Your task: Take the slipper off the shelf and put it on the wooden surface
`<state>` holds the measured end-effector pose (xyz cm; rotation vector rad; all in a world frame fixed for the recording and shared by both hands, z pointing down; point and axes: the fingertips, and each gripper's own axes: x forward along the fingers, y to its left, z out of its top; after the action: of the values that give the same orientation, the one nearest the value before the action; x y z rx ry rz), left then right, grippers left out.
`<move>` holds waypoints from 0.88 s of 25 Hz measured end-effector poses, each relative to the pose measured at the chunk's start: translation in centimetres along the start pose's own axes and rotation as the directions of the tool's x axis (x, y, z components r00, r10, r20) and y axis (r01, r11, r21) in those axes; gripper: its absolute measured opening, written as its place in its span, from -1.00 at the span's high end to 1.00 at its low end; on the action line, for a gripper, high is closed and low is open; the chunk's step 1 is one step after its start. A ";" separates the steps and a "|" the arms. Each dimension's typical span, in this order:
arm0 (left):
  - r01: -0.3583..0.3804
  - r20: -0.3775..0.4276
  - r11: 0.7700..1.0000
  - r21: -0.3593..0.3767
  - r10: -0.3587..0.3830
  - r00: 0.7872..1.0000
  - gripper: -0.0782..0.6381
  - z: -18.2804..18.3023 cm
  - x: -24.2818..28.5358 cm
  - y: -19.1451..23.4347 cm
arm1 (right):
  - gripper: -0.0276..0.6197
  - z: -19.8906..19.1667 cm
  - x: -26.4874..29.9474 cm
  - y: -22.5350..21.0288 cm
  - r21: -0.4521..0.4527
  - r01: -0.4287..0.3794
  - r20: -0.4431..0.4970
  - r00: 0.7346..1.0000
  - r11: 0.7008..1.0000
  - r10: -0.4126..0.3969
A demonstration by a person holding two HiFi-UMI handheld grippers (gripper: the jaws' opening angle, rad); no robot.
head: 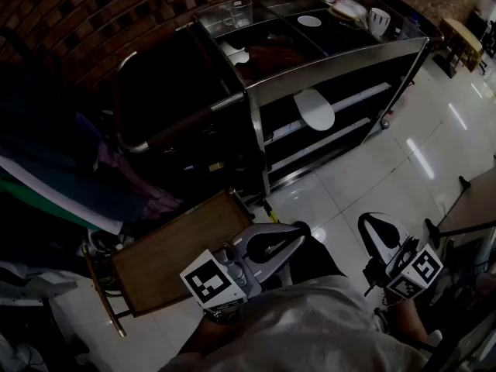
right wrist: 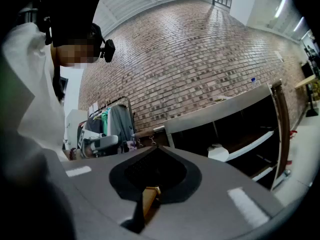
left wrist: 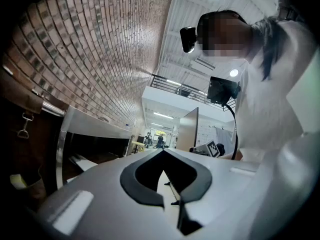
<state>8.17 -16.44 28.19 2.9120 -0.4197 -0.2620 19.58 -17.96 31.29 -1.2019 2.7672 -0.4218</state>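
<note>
Left gripper (head: 297, 229) jaws closed, empty; right gripper (head: 370, 222) likewise shut on nothing (both held low, close to the person). Wooden surface (head: 178, 254) just beside left gripper. Slipper (head: 314, 108) lies on a rack (head: 341, 59) shelf (head: 363, 98), well apart from both

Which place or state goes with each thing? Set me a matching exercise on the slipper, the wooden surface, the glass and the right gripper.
Things:
1. slipper
2. wooden surface
3. glass
4. right gripper

Places or states:
A. on top of the metal shelf unit
B. on a shelf below the unit's top
C. jaws together, nothing held
D. in front of the unit, beside the left gripper

Pairs: 1-B, 2-D, 3-A, 4-C
</note>
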 end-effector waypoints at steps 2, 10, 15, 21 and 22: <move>-0.006 -0.006 1.000 -0.002 0.006 1.000 0.79 0.4 1.7 1.4 | 0.90 0.4 1.5 -3.3 0.003 -0.006 -0.012 1.000 1.000 0.006; -0.061 0.064 0.996 -0.063 0.065 0.996 0.79 2.2 8.2 9.0 | 0.53 -1.0 9.0 -17.5 -0.053 -0.040 -0.133 0.991 0.998 0.033; -0.103 -0.002 0.994 -0.040 0.103 0.995 0.79 2.2 11.4 11.4 | 0.42 -4.8 13.3 -26.9 -0.051 0.022 -0.263 0.964 0.998 -0.035; -0.137 -0.202 0.990 0.025 0.139 0.969 0.79 -1.2 15.0 14.1 | 0.33 -9.6 17.6 -34.6 0.138 0.131 -0.329 0.941 0.982 -0.079; -0.127 -0.237 0.991 0.030 0.131 0.963 0.79 -1.8 15.4 14.3 | 0.33 -10.1 18.2 -35.0 0.167 0.145 -0.328 0.941 0.975 -0.084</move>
<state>19.38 -34.17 30.62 2.8659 -0.5687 0.1099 29.73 -51.84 51.43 -1.3575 2.8355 -0.9479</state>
